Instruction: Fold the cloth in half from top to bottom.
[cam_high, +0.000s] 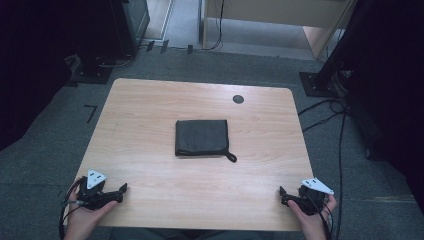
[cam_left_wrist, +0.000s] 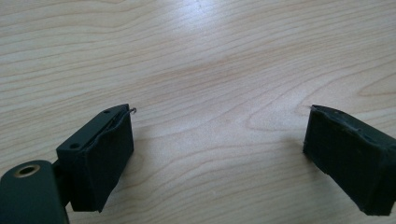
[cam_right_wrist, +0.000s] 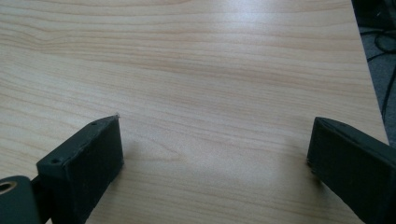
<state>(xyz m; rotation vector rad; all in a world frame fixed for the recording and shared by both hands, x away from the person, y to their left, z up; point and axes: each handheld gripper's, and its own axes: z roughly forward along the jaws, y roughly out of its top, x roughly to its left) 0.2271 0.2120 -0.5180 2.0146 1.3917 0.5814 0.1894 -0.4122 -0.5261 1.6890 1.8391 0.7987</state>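
Observation:
A folded black cloth (cam_high: 202, 138) with a small loop at its near right corner lies in the middle of the wooden table (cam_high: 150, 100). My left gripper (cam_high: 120, 192) rests at the table's near left corner, held in a hand, well apart from the cloth. Its jaws stand wide open over bare wood, left gripper (cam_left_wrist: 217, 135). My right gripper (cam_high: 283, 195) sits at the near right corner, also far from the cloth. Seen from its own camera, the right gripper (cam_right_wrist: 215, 149) is open with nothing between the pads.
A small dark round disc (cam_high: 238, 99) sits near the table's far right. Around the table is grey carpet with black stand bases (cam_high: 92, 74) and cables (cam_high: 327, 107) on the floor. The table's right edge (cam_right_wrist: 369, 79) lies close to my right gripper.

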